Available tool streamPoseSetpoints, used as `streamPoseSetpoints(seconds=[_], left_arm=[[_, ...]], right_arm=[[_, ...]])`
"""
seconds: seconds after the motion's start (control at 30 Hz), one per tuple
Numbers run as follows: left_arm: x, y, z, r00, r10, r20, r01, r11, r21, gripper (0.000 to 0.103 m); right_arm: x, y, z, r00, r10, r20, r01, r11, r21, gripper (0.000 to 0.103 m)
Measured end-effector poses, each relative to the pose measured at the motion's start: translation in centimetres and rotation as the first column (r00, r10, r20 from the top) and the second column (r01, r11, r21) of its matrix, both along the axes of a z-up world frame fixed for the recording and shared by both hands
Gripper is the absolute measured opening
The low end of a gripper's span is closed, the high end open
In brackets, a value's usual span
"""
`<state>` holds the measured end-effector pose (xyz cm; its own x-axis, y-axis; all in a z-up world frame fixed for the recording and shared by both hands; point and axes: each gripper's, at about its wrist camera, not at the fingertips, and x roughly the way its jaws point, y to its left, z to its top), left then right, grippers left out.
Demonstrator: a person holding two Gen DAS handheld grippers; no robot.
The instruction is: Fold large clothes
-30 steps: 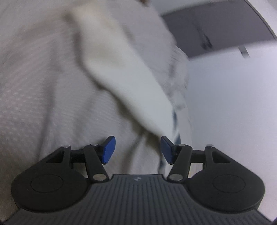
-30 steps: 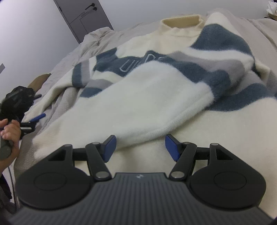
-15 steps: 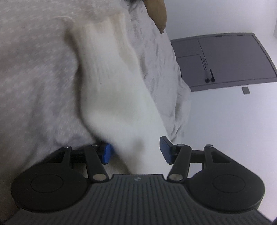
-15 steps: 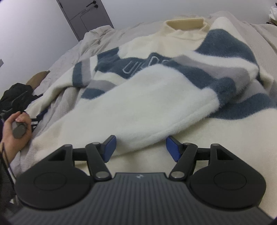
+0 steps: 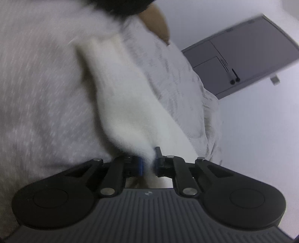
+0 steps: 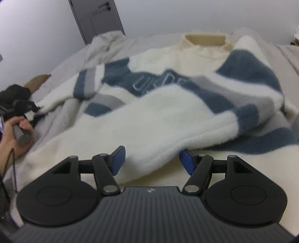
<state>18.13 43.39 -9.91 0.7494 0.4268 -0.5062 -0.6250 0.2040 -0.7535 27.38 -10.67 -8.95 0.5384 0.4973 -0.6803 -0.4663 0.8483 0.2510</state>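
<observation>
A fluffy cream sweater [image 6: 168, 104] with blue and grey stripes lies spread on the bed, collar at the far end. Its cream left sleeve [image 5: 127, 104] runs toward the left wrist camera, and my left gripper [image 5: 148, 165] is shut on that sleeve's cuff end, blue pads pinching the fabric. In the right wrist view a hand [image 6: 16, 129] holds this gripper at the left edge. My right gripper [image 6: 152, 160] stands open low over the sweater's near part. The folded-over right sleeve's cream edge lies between its fingers, and the pads are not pressing it.
A light grey textured bed cover [image 5: 37, 93] lies under the sweater and is rumpled at the far left corner [image 6: 104, 44]. A grey door [image 6: 97, 16] and pale wall stand behind. A brown cushion-like thing [image 6: 37, 78] sits at the bed's left edge.
The left gripper moved onto the cream sleeve end and closed on it. The right gripper stayed open and barely moved over the sweater.
</observation>
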Motion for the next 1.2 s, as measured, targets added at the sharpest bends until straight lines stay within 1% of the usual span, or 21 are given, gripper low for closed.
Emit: streamPoseSetpoints(seconds=[0.1,0.17,0.23,0.3,0.37,0.4,0.47,0.5,0.53,0.57,0.6,0.7,0.73,0.8,0.9,0.97,1.0,1.03,1.1,1.13,1.2], left_arm=[[0.5,-1.4,2.3,0.998,-0.021,-0.062,0.03,0.988,0.153,0.011],[0.8,-2.0,4.3,0.993,-0.056,-0.107,0.083,0.961,0.265,0.011],[0.3,-3.0,6.1,0.988,-0.083,-0.126,0.124,0.924,0.36,0.011],[0.5,-3.9,7.8,0.986,-0.093,-0.139,0.14,0.913,0.383,0.011],[0.7,-5.4,9.7,0.983,-0.113,-0.146,0.166,0.889,0.426,0.011],[0.9,-6.4,10.8,0.979,-0.126,-0.16,0.187,0.868,0.461,0.011],[1.1,-9.1,13.2,0.968,-0.155,-0.198,0.24,0.806,0.541,0.011],[1.3,-10.6,14.6,0.961,-0.171,-0.219,0.269,0.769,0.58,0.011],[1.4,-11.9,15.6,0.954,-0.186,-0.234,0.293,0.739,0.607,0.011],[1.5,-13.6,16.9,0.946,-0.206,-0.249,0.32,0.699,0.639,0.011],[1.6,-15.1,17.9,0.94,-0.225,-0.258,0.341,0.669,0.66,0.011],[1.8,-19.1,20.6,0.92,-0.295,-0.258,0.39,0.628,0.673,0.011],[2.0,-20.8,21.4,0.912,-0.309,-0.272,0.409,0.605,0.683,0.011],[2.3,-23.8,22.5,0.894,-0.344,-0.288,0.442,0.571,0.691,0.011],[2.8,-28.7,23.2,0.861,-0.39,-0.326,0.495,0.498,0.712,0.011],[3.2,-32.3,23.1,0.828,-0.435,-0.354,0.539,0.441,0.717,0.011],[3.4,-33.9,22.8,0.811,-0.457,-0.365,0.558,0.418,0.716,0.011],[3.5,-35.4,22.5,0.795,-0.479,-0.372,0.575,0.403,0.712,0.011],[4.0,-38.5,21.0,0.751,-0.533,-0.39,0.622,0.372,0.689,0.011],[4.3,-39.7,20.1,0.732,-0.557,-0.393,0.641,0.366,0.675,0.011],[4.9,-42.2,18.0,0.683,-0.609,-0.402,0.689,0.355,0.633,0.011]], right_arm=[[0.8,0.1,-1.5,0.999,-0.011,-0.042,0.011,1.0,0.01,0.067],[0.9,0.1,-1.5,0.999,-0.015,-0.044,0.016,1.0,0.017,0.067],[0.8,0.0,-0.9,0.999,-0.016,-0.031,0.017,1.0,0.01,0.067],[0.4,-0.4,-0.2,0.999,-0.03,-0.013,0.03,1.0,0.0,0.067],[0.1,-0.8,0.3,1.0,-0.03,0.001,0.03,1.0,0.009,0.067],[-0.2,-1.1,0.6,1.0,-0.03,0.007,0.03,0.999,0.015,0.067],[-0.7,-1.8,1.2,0.999,-0.038,0.018,0.038,0.999,0.02,0.067],[-0.9,-2.0,1.5,0.999,-0.045,0.021,0.045,0.999,0.024,0.067],[-1.1,-2.5,2.0,0.998,-0.051,0.028,0.05,0.998,0.036,0.067],[-1.3,-2.8,2.5,0.998,-0.054,0.038,0.052,0.997,0.049,0.067],[-1.6,-3.2,3.1,0.997,-0.057,0.051,0.054,0.997,0.063,0.067],[-2.4,-4.9,5.1,0.992,-0.08,0.096,0.07,0.992,0.108,0.067],[-2.7,-5.5,5.7,0.99,-0.088,0.108,0.075,0.989,0.125,0.067],[-3.1,-6.6,6.6,0.988,-0.103,0.114,0.085,0.985,0.152,0.067],[-3.3,-8.4,7.8,0.985,-0.131,0.112,0.106,0.973,0.205,0.067],[-3.6,-9.6,8.5,0.979,-0.154,0.133,0.121,0.967,0.225,0.067],[-3.6,-10.2,8.8,0.975,-0.17,0.146,0.133,0.963,0.233,0.067],[-3.7,-10.8,9.0,0.971,-0.183,0.153,0.143,0.96,0.241,0.067],[-3.5,-12.1,9.1,0.966,-0.215,0.145,0.171,0.949,0.267,0.067],[-3.3,-12.9,9.0,0.965,-0.231,0.129,0.187,0.94,0.284,0.067],[-3.2,-14.3,9.0,0.96,-0.259,0.103,0.216,0.925,0.314,0.067]])
